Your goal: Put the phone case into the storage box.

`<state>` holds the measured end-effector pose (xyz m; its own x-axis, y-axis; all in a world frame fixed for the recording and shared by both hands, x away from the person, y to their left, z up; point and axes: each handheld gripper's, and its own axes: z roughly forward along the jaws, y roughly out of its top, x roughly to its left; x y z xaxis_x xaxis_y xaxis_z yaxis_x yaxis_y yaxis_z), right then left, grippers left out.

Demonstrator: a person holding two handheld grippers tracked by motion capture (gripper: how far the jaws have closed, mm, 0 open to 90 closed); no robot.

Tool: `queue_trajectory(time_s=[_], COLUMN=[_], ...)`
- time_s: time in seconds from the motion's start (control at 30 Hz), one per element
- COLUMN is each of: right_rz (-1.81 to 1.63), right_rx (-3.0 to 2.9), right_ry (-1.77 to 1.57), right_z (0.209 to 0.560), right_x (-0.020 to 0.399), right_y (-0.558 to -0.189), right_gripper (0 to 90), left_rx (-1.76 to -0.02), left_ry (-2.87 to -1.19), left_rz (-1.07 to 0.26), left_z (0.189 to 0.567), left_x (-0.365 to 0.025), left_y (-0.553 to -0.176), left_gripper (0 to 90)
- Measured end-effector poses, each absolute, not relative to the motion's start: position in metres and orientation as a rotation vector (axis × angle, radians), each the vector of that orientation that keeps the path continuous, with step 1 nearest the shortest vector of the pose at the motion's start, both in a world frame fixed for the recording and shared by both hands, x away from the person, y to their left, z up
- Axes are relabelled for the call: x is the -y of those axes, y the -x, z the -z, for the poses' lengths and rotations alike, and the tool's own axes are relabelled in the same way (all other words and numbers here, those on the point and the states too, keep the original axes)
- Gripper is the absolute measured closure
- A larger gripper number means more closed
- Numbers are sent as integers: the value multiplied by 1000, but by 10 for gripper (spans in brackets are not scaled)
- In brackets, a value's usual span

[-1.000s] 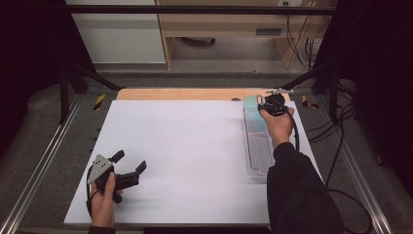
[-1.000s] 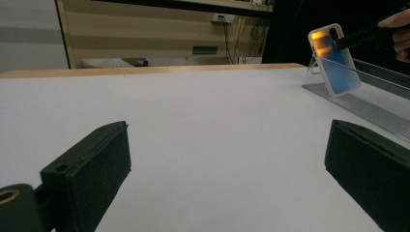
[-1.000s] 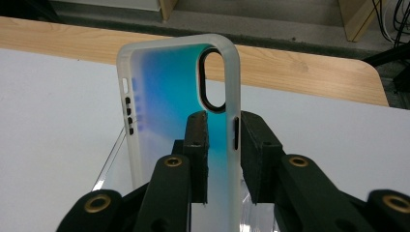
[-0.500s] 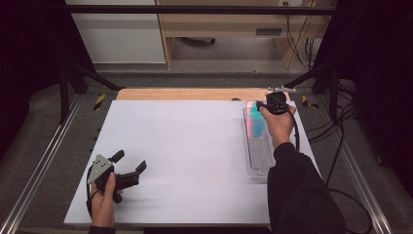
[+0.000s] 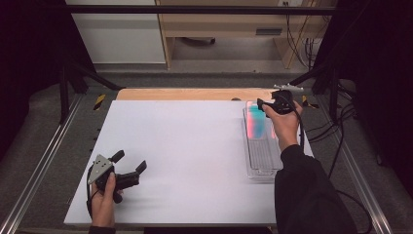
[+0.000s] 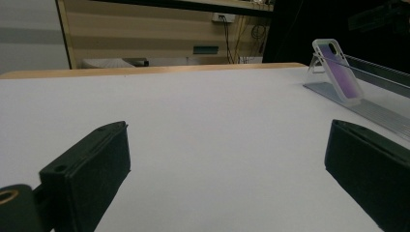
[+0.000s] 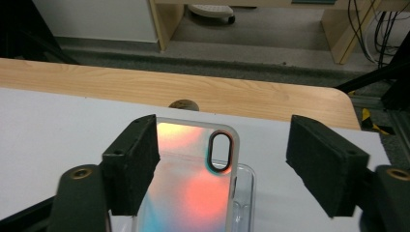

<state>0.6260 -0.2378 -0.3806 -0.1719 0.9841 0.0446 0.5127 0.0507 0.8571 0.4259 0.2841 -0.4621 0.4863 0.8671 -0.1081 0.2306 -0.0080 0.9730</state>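
Note:
An iridescent pink and teal phone case (image 5: 255, 122) leans at the far end of a clear ribbed rack (image 5: 263, 158) on the right of the white board. My right gripper (image 5: 266, 108) hangs over the case. In the right gripper view the case (image 7: 193, 188) stands between the pads; the left pad (image 7: 138, 164) is at its edge and the right pad is well apart from it. Those jaws have just been opening. My left gripper (image 5: 130, 161) rests open at the board's near left with nothing in it (image 6: 227, 164); from there the case (image 6: 338, 72) shows tilted on the rack (image 6: 367, 111).
The white board (image 5: 195, 146) covers most of the table, with a strip of bare wood (image 5: 195, 94) behind it. A small brown knob (image 7: 183, 104) sits on that strip. Metal rails run along both sides, and cables (image 5: 336, 131) trail at the right.
The right gripper's jaws have spread apart around the phone case, which now leans in the rack on its own. The left hand has stayed still.

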Motion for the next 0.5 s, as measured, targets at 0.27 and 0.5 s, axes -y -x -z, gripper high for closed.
queue_trajectory(time_s=[0.27,0.5], right_rz=[-1047,-1087], right_rx=[-1753,-1745], right_ry=[-1527,-1579], right_z=[375,371], right_x=[238,239], right_y=[-626,-625], right_gripper=[180,80], left_rx=[-992,-994], left_ry=[-1529,-1526], left_rz=[-662,-663], left_z=[462,462], left_x=[-284,-285], left_y=[-426,-426], left_gripper=[18,17])
